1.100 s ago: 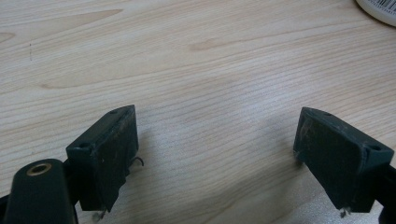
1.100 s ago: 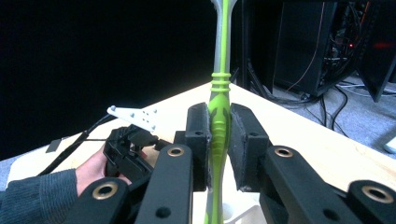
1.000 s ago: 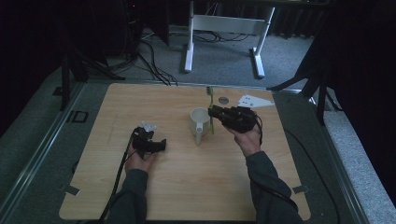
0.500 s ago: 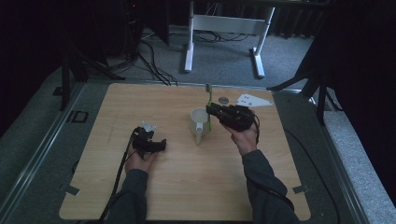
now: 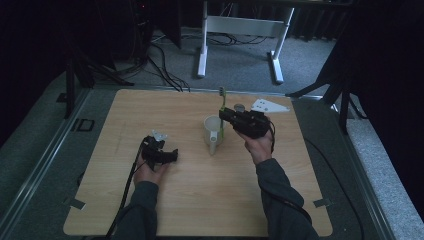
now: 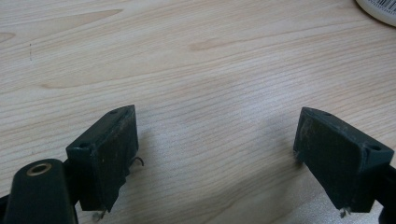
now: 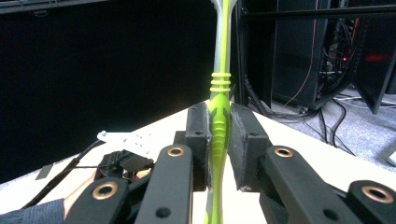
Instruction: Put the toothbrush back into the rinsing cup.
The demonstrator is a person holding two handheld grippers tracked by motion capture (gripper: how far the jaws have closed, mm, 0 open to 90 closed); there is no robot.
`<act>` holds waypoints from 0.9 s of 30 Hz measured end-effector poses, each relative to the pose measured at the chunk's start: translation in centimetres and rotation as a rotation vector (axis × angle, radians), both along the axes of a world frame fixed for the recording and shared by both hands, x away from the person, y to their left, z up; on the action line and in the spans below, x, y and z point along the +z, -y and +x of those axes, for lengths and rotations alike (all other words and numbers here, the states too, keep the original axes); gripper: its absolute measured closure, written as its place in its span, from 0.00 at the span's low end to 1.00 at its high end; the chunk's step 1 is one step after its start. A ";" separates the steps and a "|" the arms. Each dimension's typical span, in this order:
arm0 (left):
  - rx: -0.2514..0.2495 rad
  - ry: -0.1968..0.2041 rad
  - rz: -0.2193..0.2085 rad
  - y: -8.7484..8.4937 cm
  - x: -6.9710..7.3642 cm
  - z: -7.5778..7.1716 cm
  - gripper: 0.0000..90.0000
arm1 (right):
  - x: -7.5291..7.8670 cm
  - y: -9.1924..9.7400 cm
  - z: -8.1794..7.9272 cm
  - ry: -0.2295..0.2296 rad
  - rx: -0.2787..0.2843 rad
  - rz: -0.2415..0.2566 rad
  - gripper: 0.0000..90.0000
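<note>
A green and grey toothbrush (image 5: 222, 102) stands upright, and my right gripper (image 5: 224, 116) is shut on its handle beside a white mug (image 5: 213, 131) at the middle of the wooden table (image 5: 200, 200). Its lower end reaches the mug's right rim; I cannot tell whether it is inside. In the right gripper view the toothbrush (image 7: 220, 100) is clamped between the jaws of the right gripper (image 7: 219, 119). My left gripper (image 5: 171, 156) rests low on the table left of the mug. In its own view the left gripper (image 6: 217, 140) is open over bare wood, the mug's base (image 6: 379, 8) at the top right.
A white three-cornered plate (image 5: 270, 106) and a small round object (image 5: 239, 106) lie behind the right gripper near the table's far edge. A white frame (image 5: 240, 30) and cables stand on the carpet beyond. The table's near half is bare wood.
The right gripper has shifted slightly left and away with the toothbrush, closer to the mug. The left gripper has stayed put.
</note>
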State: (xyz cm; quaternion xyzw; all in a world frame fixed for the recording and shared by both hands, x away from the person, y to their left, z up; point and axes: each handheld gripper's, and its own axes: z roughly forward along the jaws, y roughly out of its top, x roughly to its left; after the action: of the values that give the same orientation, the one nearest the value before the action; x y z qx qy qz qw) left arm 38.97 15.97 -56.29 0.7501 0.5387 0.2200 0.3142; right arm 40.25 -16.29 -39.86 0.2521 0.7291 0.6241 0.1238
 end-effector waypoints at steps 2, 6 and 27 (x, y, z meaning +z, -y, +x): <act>0.000 0.000 0.000 0.0 0.0 0.0 0.16 | 0.0 -0.1 0.1 0.001 -0.002 0.000 0.87; 0.000 0.000 0.000 0.0 0.0 0.0 0.16 | 0.0 -0.2 0.3 0.000 -0.006 0.004 0.87; 0.000 0.000 0.001 0.0 0.0 0.0 0.16 | -0.7 -1.1 1.0 -0.023 -0.013 0.020 0.87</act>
State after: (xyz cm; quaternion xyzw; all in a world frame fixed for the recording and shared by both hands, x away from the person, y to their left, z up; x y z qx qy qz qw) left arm 38.97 15.97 -56.29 0.7502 0.5386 0.2202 0.3140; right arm 41.22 -15.24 -40.59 0.2652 0.7226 0.6276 0.1168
